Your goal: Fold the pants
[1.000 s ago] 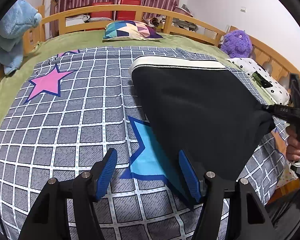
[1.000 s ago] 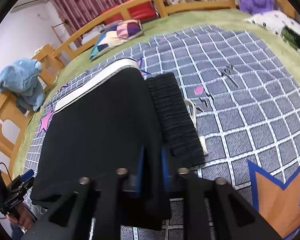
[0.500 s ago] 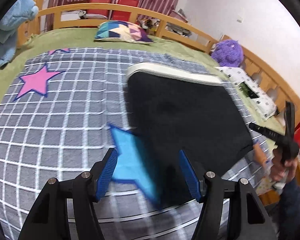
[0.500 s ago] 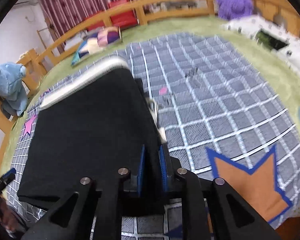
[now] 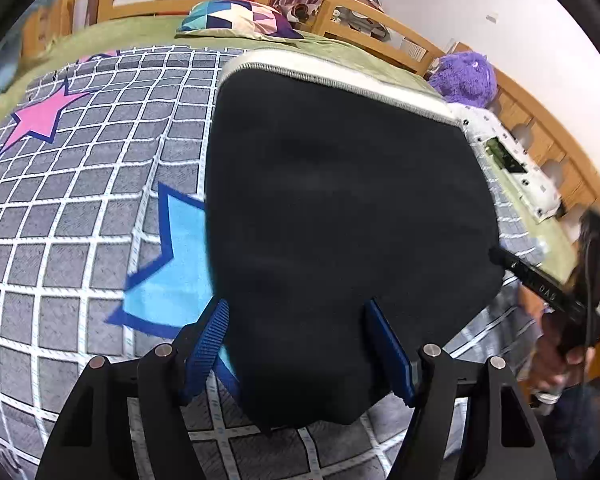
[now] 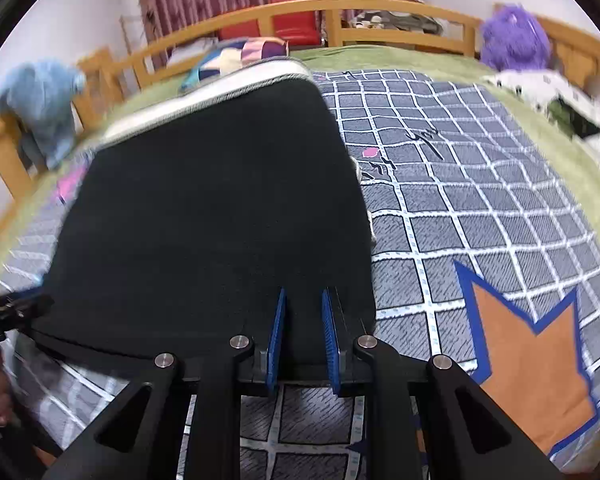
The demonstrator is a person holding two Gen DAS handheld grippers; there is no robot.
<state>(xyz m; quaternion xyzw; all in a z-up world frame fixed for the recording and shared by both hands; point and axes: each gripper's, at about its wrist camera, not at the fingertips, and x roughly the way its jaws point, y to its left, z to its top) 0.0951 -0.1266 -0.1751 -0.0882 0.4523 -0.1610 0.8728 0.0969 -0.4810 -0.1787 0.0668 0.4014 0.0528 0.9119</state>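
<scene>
The black pants (image 5: 340, 180) lie folded on the checked bedspread (image 5: 80, 200), their white waistband (image 5: 340, 80) at the far end. My left gripper (image 5: 296, 304) stands over the near edge. Its jaws are opening wide, with black cloth lying between the blue pads (image 5: 208, 340), which do not press it. In the right wrist view my right gripper (image 6: 303, 290) holds the near right edge of the pants (image 6: 212, 208). Its narrow jaws are starting to open, with cloth still filling the gap. The right gripper (image 5: 540, 284) also shows at the pants' right corner, held by a hand (image 5: 556, 352).
A patchwork pillow (image 5: 236, 20) and a purple plush toy (image 5: 464, 76) sit at the head of the bed. A blue plush (image 6: 40, 100) hangs on the wooden rail (image 6: 340, 8). A white dotted cloth (image 5: 512, 160) lies at the right. Bare bedspread (image 6: 480, 200) stretches right of the pants.
My left gripper has shifted right until it straddles the pants' near edge. The corner in the right gripper has sunk, and the pants now lie flatter on the bed.
</scene>
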